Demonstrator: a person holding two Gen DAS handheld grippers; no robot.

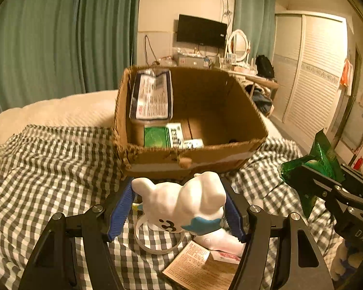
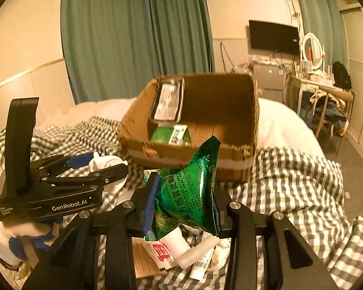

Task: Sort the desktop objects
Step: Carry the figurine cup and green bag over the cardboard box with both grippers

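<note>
Now your left gripper [image 1: 181,203] holds the white toy figure [image 1: 181,205] between its 2 blue pads, above the checkered cloth [image 1: 48,169] and just before the cardboard box [image 1: 193,162]. Your right gripper [image 2: 184,203] is clamped on the green packet [image 2: 188,193], which stands upright in the jaws. Inside the box lie a green carton [image 1: 162,136] and a dark pouch [image 1: 152,96] that leans on the left wall.

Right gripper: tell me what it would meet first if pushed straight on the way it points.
Probably the cardboard box: the right gripper, shut on the green packet, faces its near wall. Depth is unclear, so it might pass just above the rim instead.
</note>
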